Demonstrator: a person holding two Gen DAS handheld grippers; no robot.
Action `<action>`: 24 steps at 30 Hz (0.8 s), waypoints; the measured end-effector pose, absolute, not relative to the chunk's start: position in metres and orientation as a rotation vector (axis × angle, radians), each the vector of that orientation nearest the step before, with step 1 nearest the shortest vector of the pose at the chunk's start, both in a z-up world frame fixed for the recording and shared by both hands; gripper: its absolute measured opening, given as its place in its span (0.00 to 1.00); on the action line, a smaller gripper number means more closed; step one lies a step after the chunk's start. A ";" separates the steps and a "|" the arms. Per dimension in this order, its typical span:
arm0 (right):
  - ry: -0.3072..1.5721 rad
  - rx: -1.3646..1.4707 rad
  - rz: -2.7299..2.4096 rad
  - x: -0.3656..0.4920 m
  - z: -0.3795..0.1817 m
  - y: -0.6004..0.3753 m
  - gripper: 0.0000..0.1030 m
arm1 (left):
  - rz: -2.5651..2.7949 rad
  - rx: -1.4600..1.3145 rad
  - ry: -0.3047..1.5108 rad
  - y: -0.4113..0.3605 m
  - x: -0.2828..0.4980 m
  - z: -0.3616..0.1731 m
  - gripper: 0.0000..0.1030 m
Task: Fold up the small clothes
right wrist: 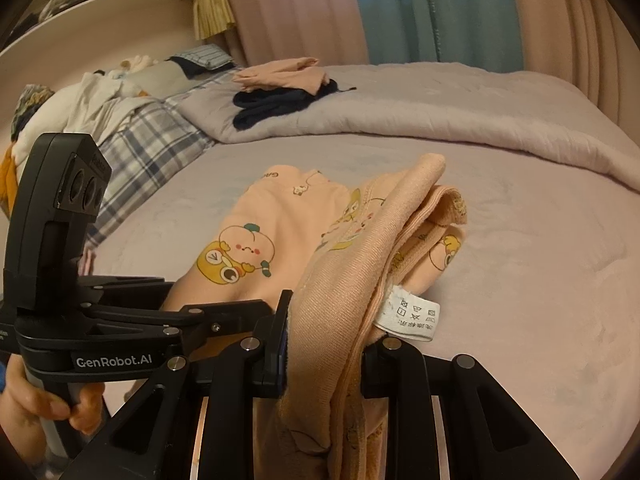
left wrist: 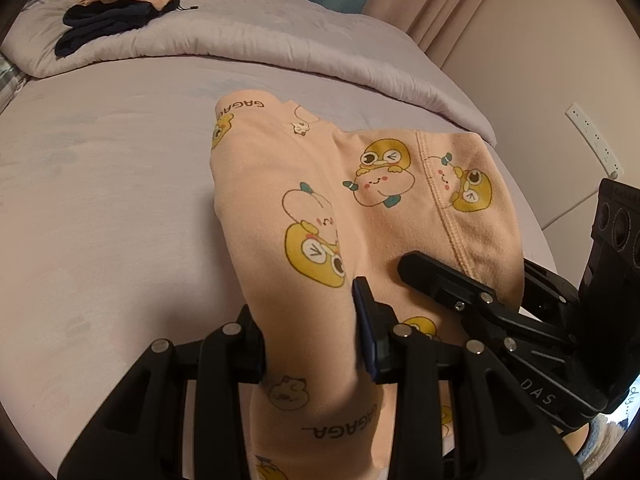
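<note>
Your left gripper (left wrist: 312, 328) has its jaws closed onto a thick fold of the peach printed garment (left wrist: 320, 208); the cloth fills the gap between the two pads and runs back under the camera, with the "GAGAGA" lettering just behind the grip. Ahead of those jaws the garment rises off the bed (left wrist: 100, 200) and spreads away from you, its far end with the cartoon prints lying on the lilac sheet.

Your right gripper (right wrist: 324, 344) also holds the garment: the jaws are clamped on a bunch of layered hem and waistband edges, the cloth packed between them and draping down past the pads. The white care label (right wrist: 410, 314) hangs just beside the right-hand pad, touching the fabric above it. In the left wrist view the right gripper's finger (left wrist: 440, 280) lies across the garment's near right edge, close beside your left jaws, so both grips sit on the near end of the same piece.

Beyond the garment, the rolled quilt (right wrist: 440, 108) crosses the bed, and on it rest a dark garment (right wrist: 272, 106) with a folded peach piece (right wrist: 280, 74) on top, well apart from your work. A plaid sheet (right wrist: 148, 152) and loose laundry lie off to the left.
</note>
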State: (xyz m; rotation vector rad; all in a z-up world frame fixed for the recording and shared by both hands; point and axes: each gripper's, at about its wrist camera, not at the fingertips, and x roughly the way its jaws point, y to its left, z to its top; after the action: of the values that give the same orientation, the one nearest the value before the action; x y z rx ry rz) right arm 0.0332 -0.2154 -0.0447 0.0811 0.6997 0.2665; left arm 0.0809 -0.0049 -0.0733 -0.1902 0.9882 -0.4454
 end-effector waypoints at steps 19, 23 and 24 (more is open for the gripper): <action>0.677 0.003 0.341 0.042 -0.033 -0.178 0.26 | -0.391 -0.214 0.927 0.052 0.052 -0.058 0.33; 0.670 -0.011 0.351 0.044 -0.032 -0.172 0.26 | -0.380 -0.225 0.918 0.061 0.053 -0.056 0.33; 0.670 -0.012 0.354 0.046 -0.031 -0.171 0.26 | -0.376 -0.222 0.915 0.062 0.052 -0.056 0.33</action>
State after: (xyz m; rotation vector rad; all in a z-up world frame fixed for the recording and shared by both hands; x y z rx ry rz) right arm 0.0460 -0.1707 -0.0314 -0.0121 0.6699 0.3540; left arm 0.0523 0.0618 -0.0557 -0.2221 0.9152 -0.3759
